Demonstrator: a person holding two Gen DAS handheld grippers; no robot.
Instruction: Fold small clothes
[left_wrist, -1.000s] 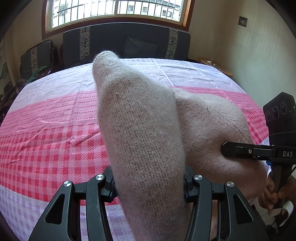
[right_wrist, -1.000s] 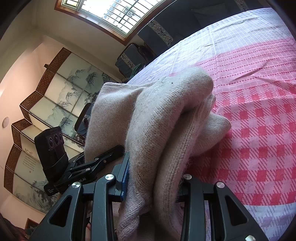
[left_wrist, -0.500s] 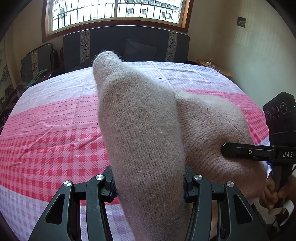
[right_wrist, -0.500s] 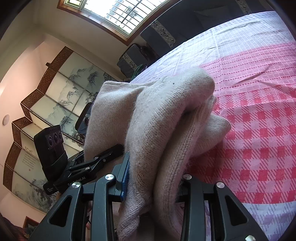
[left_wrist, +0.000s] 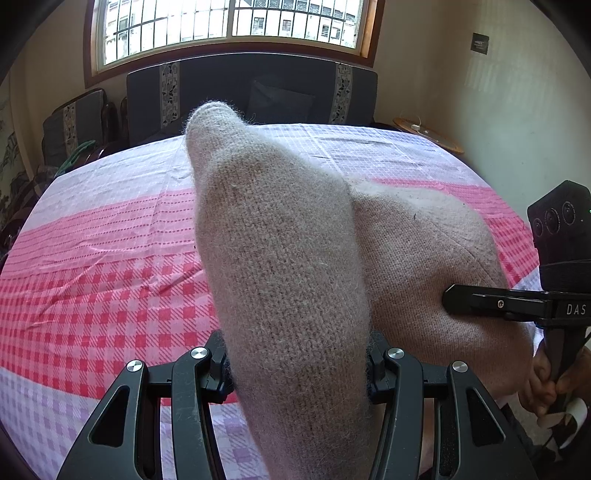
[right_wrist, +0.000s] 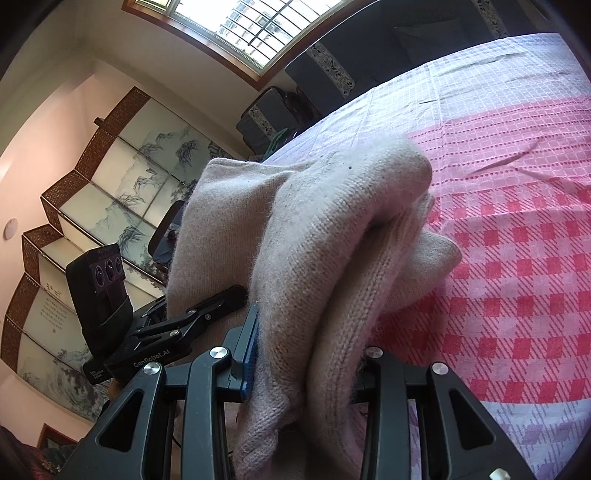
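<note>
Sweater (left_wrist: 288, 258) | left gripper (left_wrist: 295, 363) clamped on it, "GenRobot.AI" | right gripper (right_wrist: 306, 354) clamped on it, "DAS"

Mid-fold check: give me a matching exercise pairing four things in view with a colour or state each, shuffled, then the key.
Things:
1. knit garment
2. tablecloth
3. left gripper
4. sofa

Colour or state:
A. dark, under the window
B. beige, bunched and held up off the table
C. pink and lilac checks
D. jaws closed on the knit

Pairs: 1-B, 2-C, 3-D, 4-A
</note>
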